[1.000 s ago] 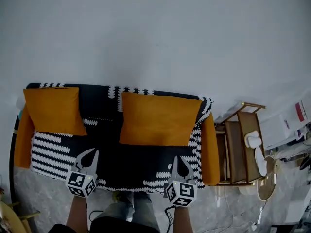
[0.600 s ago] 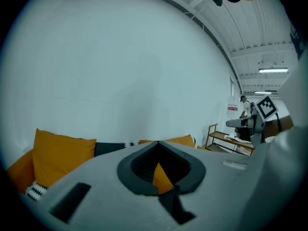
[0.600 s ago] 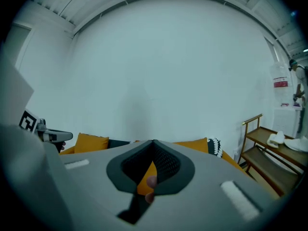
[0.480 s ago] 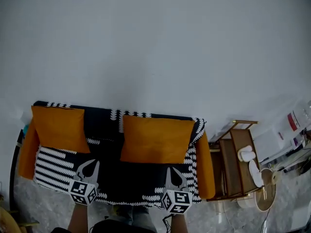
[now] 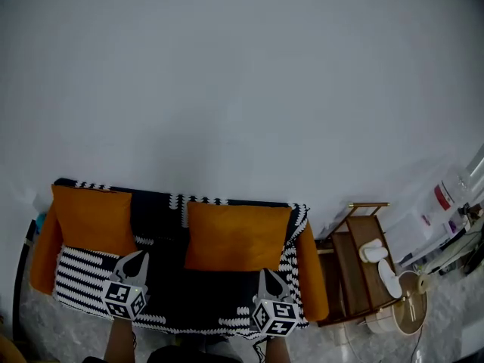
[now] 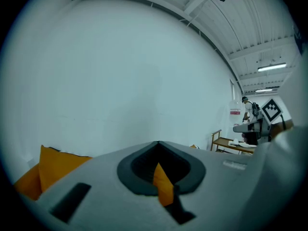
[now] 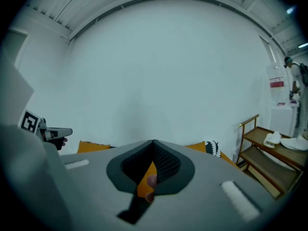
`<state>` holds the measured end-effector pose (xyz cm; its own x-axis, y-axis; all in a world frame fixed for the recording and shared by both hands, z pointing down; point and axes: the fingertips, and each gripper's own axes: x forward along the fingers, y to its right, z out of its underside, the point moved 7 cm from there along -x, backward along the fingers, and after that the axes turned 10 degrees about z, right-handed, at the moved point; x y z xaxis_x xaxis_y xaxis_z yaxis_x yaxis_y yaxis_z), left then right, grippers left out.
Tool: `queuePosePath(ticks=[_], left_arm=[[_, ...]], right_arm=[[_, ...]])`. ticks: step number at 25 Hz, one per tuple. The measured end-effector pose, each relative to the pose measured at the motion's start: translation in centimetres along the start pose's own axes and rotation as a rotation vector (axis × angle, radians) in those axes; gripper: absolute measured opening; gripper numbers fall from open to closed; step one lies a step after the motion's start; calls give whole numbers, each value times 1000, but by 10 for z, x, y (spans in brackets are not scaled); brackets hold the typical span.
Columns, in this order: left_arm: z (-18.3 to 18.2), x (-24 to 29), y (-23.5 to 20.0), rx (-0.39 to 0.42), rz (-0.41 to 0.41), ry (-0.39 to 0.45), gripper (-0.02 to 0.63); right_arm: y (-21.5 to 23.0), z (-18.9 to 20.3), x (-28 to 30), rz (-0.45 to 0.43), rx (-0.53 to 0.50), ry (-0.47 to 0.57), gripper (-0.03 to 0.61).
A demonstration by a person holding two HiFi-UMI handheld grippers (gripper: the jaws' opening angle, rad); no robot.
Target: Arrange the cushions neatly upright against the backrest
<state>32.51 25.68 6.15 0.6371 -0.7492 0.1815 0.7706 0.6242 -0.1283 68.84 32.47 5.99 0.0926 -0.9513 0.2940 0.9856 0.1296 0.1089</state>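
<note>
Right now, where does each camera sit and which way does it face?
Head view: on the person's head, facing forward and down at the sofa and white wall; left hand-held gripper, right hand-held gripper and forearms show.
Left gripper view: rides that gripper, facing the wall along its shut jaws.
Right gripper view: same, with the wooden trolley at right.
Shared: head and right gripper views both show the trolley; all show orange cushions.
</note>
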Motion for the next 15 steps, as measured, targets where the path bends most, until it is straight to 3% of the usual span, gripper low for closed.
queuePosePath(ticks=[3, 15], left_arm=[[-12, -7, 3, -1, 15, 28, 0], [-49, -8, 31, 48, -15, 59, 0]], right_arm=[[7, -7, -11, 12, 31, 21, 12], [25, -39, -28, -29, -40, 76, 12]])
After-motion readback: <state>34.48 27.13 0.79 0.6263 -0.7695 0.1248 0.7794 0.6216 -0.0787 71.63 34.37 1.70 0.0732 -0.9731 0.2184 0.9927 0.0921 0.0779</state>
